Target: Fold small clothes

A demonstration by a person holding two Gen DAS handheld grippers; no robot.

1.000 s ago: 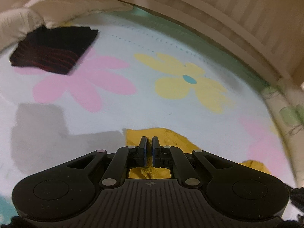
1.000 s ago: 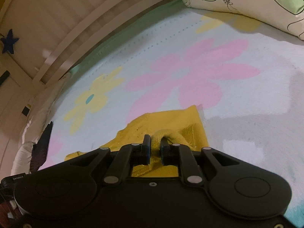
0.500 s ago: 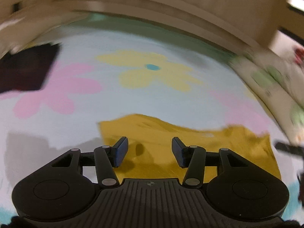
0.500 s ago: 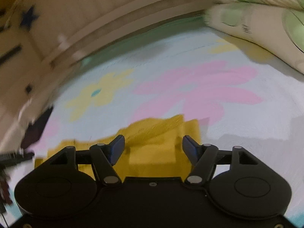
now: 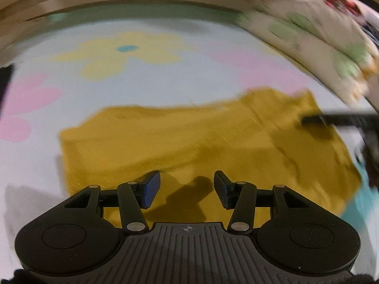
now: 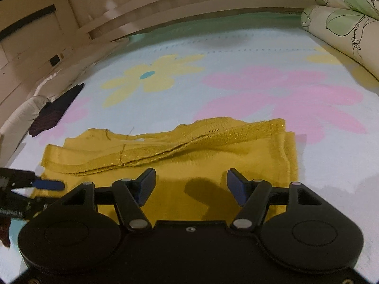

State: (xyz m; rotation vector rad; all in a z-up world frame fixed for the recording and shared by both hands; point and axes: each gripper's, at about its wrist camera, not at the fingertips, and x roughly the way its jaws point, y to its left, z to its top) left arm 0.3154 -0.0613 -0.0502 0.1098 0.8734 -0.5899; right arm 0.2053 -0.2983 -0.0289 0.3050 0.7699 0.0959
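Note:
A mustard-yellow knit garment point(image 6: 189, 151) lies folded on the flowered bed sheet point(image 6: 236, 54), its glittery hem band lying across the top layer. It also shows, blurred, in the left wrist view point(image 5: 180, 137). My left gripper point(image 5: 187, 190) is open and empty just above the garment's near edge. My right gripper point(image 6: 191, 184) is open and empty over the garment's near right part. The left gripper's blue fingertip point(image 6: 48, 185) shows at the garment's left end in the right wrist view; the right gripper's fingertip point(image 5: 315, 120) shows at the right in the left wrist view.
A dark folded garment with red stripes point(image 6: 54, 111) lies at the far left of the bed beside a white pillow point(image 6: 21, 116). Leaf-print pillows point(image 6: 343, 23) sit at the right. A wooden slatted bed rail point(image 6: 189, 4) runs along the far side.
Both grippers were shut on the yellow garment a second ago; they let go, opened wide and drew back. The garment now lies flat on the sheet, more of it in view.

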